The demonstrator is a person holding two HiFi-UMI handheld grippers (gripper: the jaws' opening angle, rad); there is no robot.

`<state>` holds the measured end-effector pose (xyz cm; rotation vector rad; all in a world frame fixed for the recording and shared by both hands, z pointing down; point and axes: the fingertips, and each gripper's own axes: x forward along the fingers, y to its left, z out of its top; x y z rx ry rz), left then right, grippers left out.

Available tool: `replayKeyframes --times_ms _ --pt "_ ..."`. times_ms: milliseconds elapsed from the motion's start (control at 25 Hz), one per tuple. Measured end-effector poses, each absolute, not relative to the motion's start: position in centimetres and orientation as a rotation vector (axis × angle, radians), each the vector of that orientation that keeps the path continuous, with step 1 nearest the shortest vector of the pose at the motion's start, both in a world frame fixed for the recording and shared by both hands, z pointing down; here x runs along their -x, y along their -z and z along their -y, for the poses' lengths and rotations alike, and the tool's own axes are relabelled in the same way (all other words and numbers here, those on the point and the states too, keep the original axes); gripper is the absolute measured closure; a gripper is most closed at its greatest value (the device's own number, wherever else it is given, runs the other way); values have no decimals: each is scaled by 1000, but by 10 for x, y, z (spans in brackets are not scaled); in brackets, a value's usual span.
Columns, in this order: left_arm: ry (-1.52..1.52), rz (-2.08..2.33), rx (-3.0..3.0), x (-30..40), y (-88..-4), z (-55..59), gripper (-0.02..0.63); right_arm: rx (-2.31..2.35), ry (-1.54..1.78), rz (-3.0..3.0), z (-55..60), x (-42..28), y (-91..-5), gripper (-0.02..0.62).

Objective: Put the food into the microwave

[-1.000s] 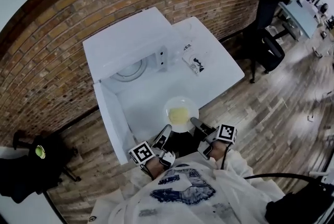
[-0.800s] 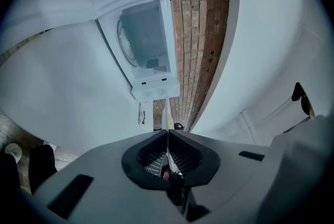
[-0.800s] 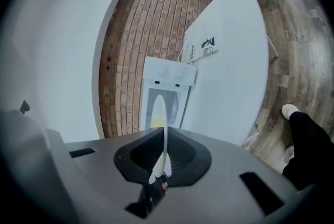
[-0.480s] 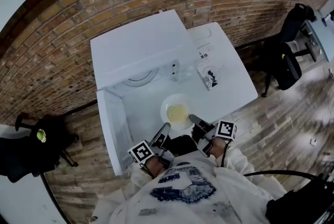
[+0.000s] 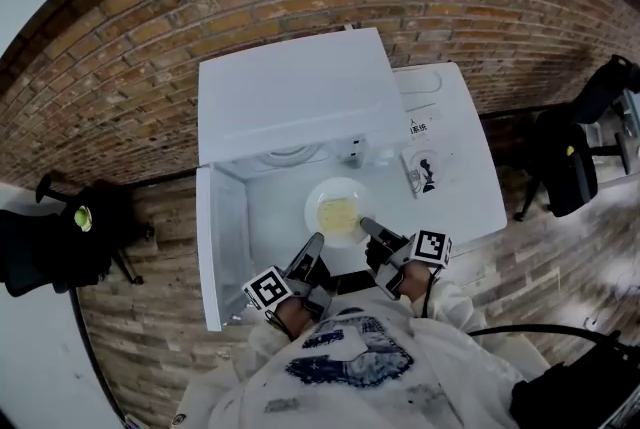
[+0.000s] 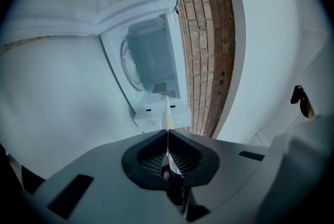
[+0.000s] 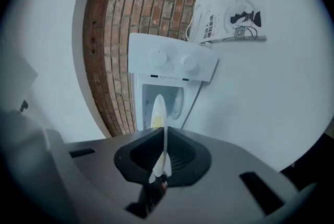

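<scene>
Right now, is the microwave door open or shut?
Open: the door stands swung out to the left, baring the turntable inside.

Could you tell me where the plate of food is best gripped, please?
By its thin rim, at the near-left and near-right edges, coming in level from the person's side. The plate is shallow and the food lies mid-plate; left tongs and right tongs grip so.

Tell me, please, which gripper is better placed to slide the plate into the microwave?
The right gripper, slightly: both are shut on the plate, but the open door crowds the left gripper.
</scene>
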<state>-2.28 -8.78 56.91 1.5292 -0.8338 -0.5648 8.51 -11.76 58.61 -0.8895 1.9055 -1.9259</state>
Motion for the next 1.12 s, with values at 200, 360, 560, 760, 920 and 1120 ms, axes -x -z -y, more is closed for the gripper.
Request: replayKeyframes --times_ms 200,360,560,760,920,1120 --pt "687 854 -1438 19 -561 100 591 806 1994 -1927 135 -79 -590 574" --pt "720 889 -1421 21 -559 107 589 760 1991 -2003 150 -75 -587 572" --pt "729 918 -1411 31 -557 113 589 731 2022 -2003 156 -64 -587 574" --pt "726 921 -1410 45 -560 120 591 754 2049 -1981 163 -52 -591 572" --pt "731 908 -1407 55 -565 128 591 768 2057 -1973 169 -40 -594 574" --pt "713 897 -1420 65 -574 143 589 812 2055 -1974 182 -31 -603 574"
